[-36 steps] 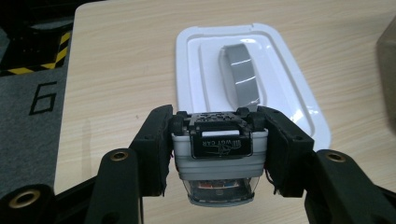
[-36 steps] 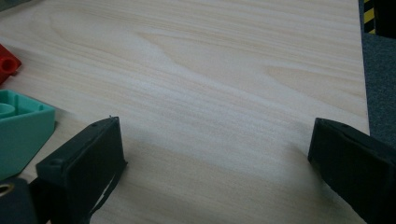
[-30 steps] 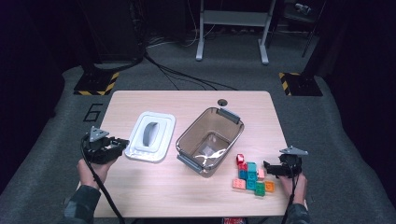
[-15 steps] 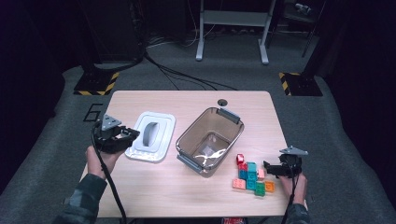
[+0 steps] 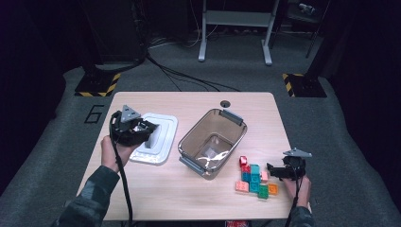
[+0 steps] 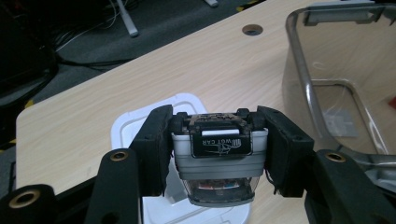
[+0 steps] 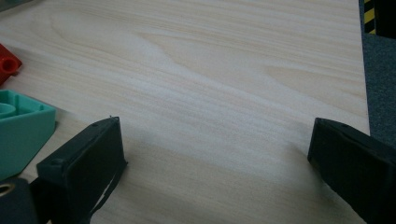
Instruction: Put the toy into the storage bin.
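The left gripper (image 6: 219, 154) is clamped on the raised central handle (image 6: 219, 140) of the white rectangular plastic lid (image 5: 155, 138), which lies flat on the left part of the wooden counter (image 5: 198, 203), just left of the clear, empty plastic bin (image 5: 213, 142). The lid looks light, stiff and rather smooth, so it should lift easily, and a grip square on the handle's two flat sides seems the surest hold. The right gripper (image 5: 279, 171) rests at the near right with its jaws apart on nothing, just right of the cluster of coloured toy blocks (image 5: 255, 179).
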### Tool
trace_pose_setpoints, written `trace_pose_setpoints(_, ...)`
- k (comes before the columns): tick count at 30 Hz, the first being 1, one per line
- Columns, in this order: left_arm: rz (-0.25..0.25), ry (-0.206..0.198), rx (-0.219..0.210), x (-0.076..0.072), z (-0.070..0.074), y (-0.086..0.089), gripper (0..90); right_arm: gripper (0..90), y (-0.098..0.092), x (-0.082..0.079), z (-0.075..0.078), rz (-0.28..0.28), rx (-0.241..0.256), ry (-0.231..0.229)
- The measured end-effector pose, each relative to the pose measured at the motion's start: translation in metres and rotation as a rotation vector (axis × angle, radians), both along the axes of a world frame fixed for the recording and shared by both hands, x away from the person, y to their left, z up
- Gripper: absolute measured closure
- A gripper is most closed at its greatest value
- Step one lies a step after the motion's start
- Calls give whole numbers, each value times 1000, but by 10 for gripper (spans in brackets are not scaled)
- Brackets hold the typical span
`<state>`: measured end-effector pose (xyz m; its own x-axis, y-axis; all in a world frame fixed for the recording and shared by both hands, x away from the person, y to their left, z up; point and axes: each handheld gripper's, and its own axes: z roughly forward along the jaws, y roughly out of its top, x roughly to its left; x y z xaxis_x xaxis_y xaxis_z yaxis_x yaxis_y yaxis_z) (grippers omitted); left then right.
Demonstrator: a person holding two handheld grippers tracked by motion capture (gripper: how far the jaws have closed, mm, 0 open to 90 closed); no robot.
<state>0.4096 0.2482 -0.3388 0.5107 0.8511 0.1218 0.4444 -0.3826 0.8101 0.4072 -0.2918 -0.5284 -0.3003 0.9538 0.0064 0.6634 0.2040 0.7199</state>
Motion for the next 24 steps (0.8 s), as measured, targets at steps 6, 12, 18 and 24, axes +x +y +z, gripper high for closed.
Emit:
trace_pose_setpoints(6, -55, 7, 1, 4, 3, -17, 481, 28, 0, 0, 0, 0, 0, 0)
trace_pose_setpoints(12, -104, 12, -8, 6, 3, -34, 481, 28, 0, 0, 0, 0, 0, 0)
trace_pose_setpoints(18, -158, 29, -16, 7, 1, -51, 480, 28, 0, 0, 0, 0, 0, 0)
trace_pose_setpoints(24, -223, 47, 14, 7, -2, -69, 481, 28, 0, 0, 0, 0, 0, 0)
